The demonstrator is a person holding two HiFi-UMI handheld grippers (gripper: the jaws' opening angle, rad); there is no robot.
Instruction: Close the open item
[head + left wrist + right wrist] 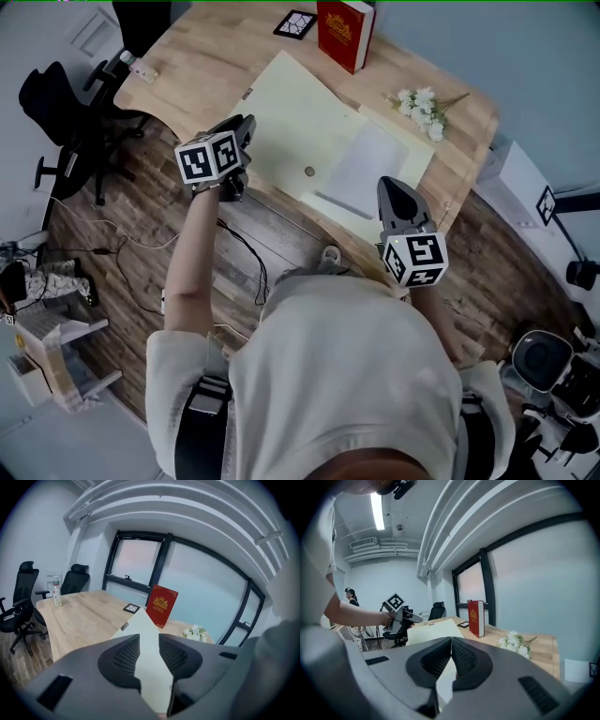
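A: Head view?
B: Open cream folder (300, 122) lies flat on the wooden table (206, 56); bare wood at 9 and 12 o'clock; left gripper (246, 125) at its 9 o'clock corner, right gripper (386, 185) at 5.
A: Left gripper view?
B: Jaws slightly apart, empty; red book (161, 605) at 12, gold print unreadable.
A: Right gripper view?
B: Jaws closed tip to tip; nothing seen between.

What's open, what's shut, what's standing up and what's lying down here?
Folder: open, lying flat on the table.
Paper sheet: flat inside the folder.
Red book: shut, standing upright.
Flowers: lying down.
Bottle: standing upright.
Left tongs: open.
Right tongs: shut.
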